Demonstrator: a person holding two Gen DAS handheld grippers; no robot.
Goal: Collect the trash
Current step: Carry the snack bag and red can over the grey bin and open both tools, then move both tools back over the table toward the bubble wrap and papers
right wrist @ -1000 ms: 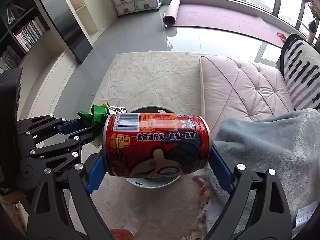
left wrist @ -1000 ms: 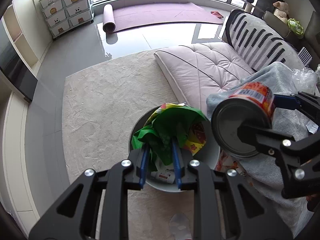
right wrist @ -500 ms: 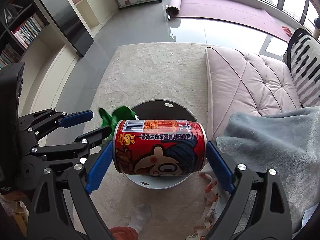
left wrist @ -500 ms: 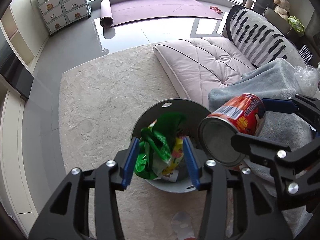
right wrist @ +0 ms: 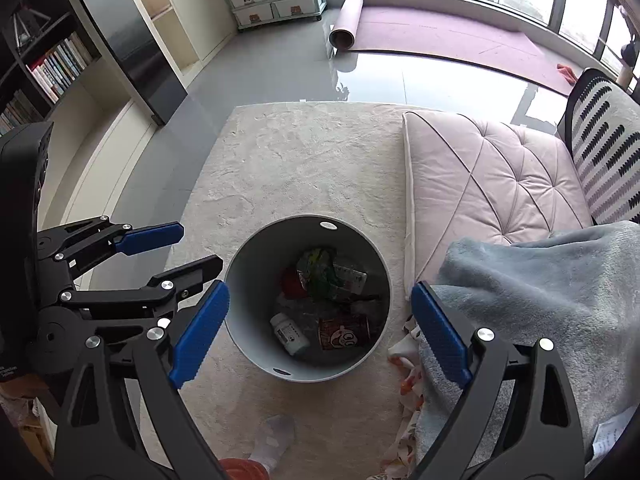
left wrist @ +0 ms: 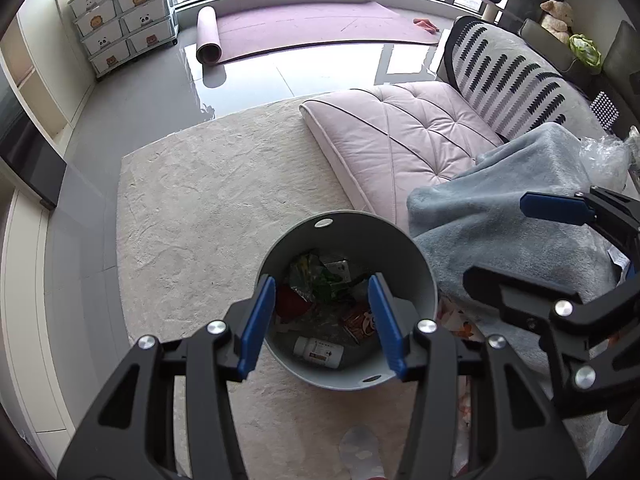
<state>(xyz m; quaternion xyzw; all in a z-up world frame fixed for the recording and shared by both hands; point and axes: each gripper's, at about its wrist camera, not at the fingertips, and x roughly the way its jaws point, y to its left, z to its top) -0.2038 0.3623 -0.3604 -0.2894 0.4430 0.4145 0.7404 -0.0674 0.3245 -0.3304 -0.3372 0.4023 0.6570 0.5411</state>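
While bin (right wrist: 240,280) sits on rug (right wrist: 300,160) | blanket (right wrist: 540,300) beside, perhaps touching

1 bin (right wrist: 256,280), 1 red can (right wrist: 344,333), 1 pill bottle (right wrist: 289,333), 1 green wrapper (right wrist: 318,268), 2 tongs

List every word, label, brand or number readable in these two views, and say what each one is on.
No text reads clearly in either view.
Red can in the grey bin: cartoon face, print too blurred.
White bottle: label too small.
Drawer fronts: animal pictures only.
Book spines: too small.
Paper slip by the blanket: print illegible.
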